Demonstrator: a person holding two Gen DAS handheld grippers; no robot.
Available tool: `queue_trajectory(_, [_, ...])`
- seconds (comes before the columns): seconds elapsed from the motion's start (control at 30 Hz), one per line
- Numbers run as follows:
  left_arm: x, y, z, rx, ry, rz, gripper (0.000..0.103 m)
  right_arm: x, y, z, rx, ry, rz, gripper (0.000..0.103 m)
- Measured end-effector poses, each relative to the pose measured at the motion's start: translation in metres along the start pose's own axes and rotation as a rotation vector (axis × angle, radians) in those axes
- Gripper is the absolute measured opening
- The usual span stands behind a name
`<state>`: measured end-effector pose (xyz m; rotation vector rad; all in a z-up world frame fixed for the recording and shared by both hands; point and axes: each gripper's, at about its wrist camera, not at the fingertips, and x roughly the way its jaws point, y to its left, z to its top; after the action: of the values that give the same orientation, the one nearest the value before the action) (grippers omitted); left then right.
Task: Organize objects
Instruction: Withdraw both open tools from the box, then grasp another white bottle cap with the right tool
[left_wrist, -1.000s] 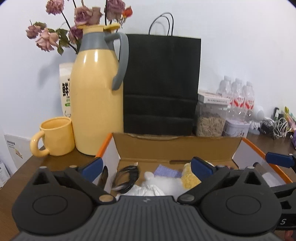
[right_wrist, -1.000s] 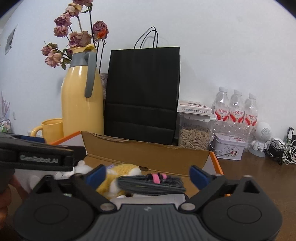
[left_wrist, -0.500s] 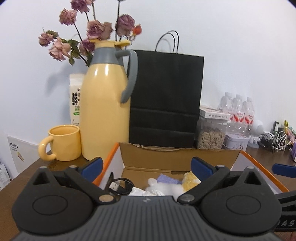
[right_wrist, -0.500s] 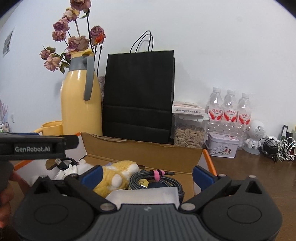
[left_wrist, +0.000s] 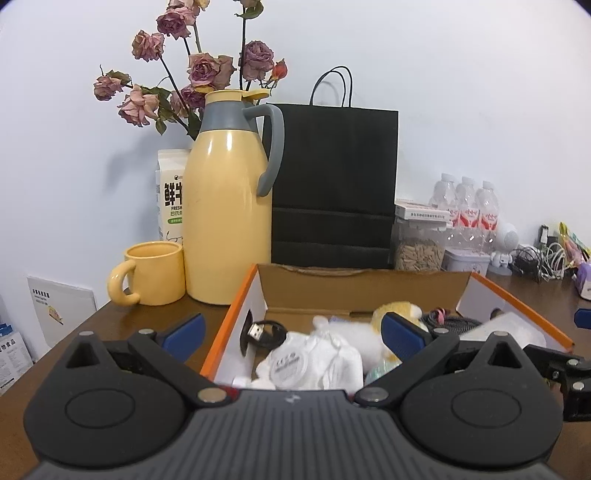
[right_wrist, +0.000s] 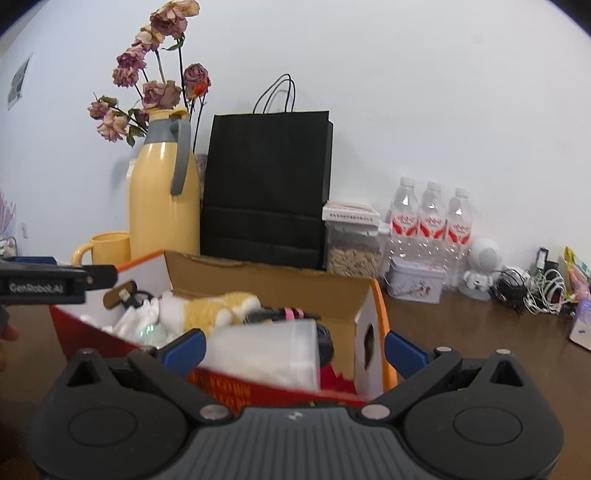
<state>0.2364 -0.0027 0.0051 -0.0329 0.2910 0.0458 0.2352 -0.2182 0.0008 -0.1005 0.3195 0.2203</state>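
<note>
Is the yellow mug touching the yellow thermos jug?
Cannot tell. In the left wrist view the mug overlaps the jug with no visible gap, but contact isn't plain.

Open cardboard box (left_wrist: 364, 286) on table, holding plush toy (left_wrist: 397, 310), black cable (left_wrist: 264, 330), white pouch (left_wrist: 314, 363).

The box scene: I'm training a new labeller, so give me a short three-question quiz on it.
1. True or false: both grippers, left and right, are open and empty.
2. What stands right behind the box? A) black bag B) mug C) water bottles
3. Fill in: the USB cable lies ___ the box.

Key: 1 true; 2 A; 3 inside.
</note>
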Motion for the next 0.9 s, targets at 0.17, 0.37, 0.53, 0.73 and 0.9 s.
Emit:
queue_trajectory(0.17, [-0.012, 0.002, -0.008, 0.009, 0.021, 0.001, 0.103, -0.01, -0.002, -0.01, -0.006, 0.037, 0.002, 0.103])
queue_trajectory(0.37, [-0.025, 0.005, -0.017, 0.001, 0.051, 0.002, 0.103, -0.018, -0.004, -0.025, -0.016, 0.108, 0.012, 0.085])
queue_trajectory(0.53, [-0.034, 0.006, -0.022, 0.009, 0.074, -0.006, 0.103, -0.017, -0.005, -0.034, -0.001, 0.159, 0.039, 0.06])
queue_trajectory(0.73, [-0.035, 0.003, -0.029, 0.026, 0.107, -0.02, 0.103, -0.003, -0.004, -0.039, 0.025, 0.225, 0.064, 0.048])
queue_trajectory(0.9, [-0.035, 0.002, -0.03, 0.031, 0.113, -0.025, 0.103, 0.002, -0.007, -0.041, 0.076, 0.249, 0.077, 0.04])
